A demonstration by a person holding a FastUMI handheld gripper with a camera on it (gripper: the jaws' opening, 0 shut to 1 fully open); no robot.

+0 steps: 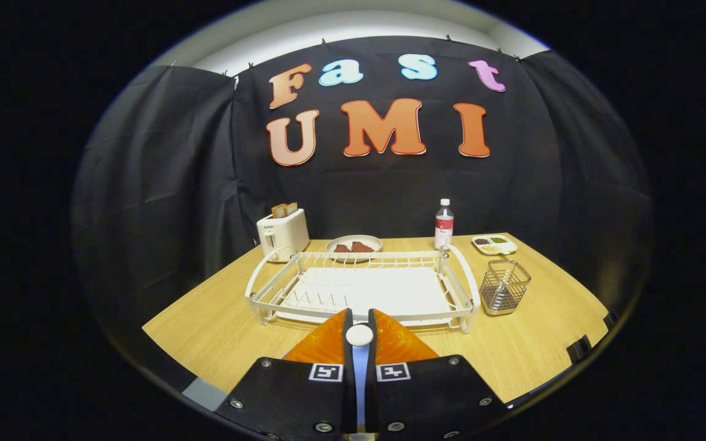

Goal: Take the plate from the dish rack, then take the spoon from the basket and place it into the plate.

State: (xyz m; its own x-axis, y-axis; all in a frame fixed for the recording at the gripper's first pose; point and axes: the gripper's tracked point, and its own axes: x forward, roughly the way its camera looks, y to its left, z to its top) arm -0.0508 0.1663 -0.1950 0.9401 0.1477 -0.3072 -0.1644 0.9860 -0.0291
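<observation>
The gripper (pixel 360 331) is held with its fingers (pixel 327 346) drawn almost together, pressed from both sides on a spoon (pixel 360 336), above the near edge of the worktop (pixel 218 327).

A rounded, pale spoon end is seen at the fingertips, with a flat light-blue handle running back down the narrow gap between them. Just beyond the fingers a white wire dish rack (pixel 362 288) with rounded corners is set on a ribbed tray; no plate is seen standing in it. A square metal mesh basket (pixel 504 286) stands beside the rack. The worktop is of light wood grain. Behind the rack a round plate (pixel 353 245) carrying brown pieces, a toaster (pixel 283 233), a clear bottle (pixel 444 224) and a divided dish (pixel 494 244) are seen.
</observation>
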